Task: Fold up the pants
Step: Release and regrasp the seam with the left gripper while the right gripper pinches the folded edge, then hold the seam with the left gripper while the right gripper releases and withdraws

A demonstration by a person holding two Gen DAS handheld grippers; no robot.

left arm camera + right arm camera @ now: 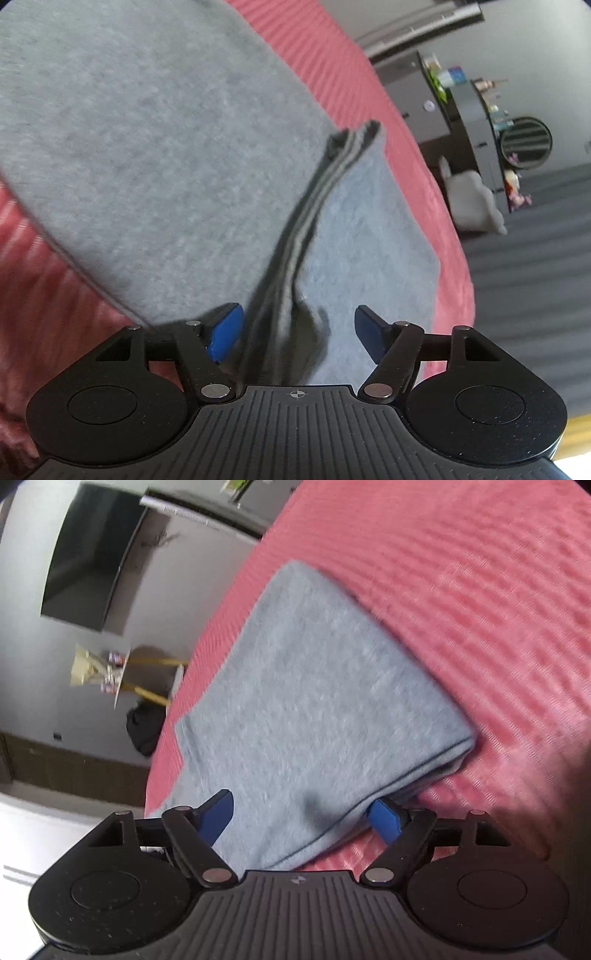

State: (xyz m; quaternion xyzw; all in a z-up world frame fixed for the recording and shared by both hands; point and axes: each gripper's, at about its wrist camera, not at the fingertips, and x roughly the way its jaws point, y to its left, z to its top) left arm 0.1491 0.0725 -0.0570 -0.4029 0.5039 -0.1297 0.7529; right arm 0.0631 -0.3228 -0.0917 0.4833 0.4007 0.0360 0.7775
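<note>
Holding both sets of jaws spread over grey pants [314, 701] lying folded on a pink ribbed bedspread [480, 590]. My left gripper [299, 332] stands open, a raised ridge of stacked cloth edges [306, 229] running up between the pads, neither pad visibly pressing it. My right gripper [306, 819] is open too, straddling the near corner of the pants; its right-side pad [386, 818] sits tucked by the cloth's edge (touching or under, cannot tell).

Risks: closing on only some layers of that ridge would split the stack and skew the fold; dragging could bunch the bedspread beneath.

Room: bare bedspread lies on the pants' right in the right view; the bed's edge runs near on the left there, floor beyond.
</note>
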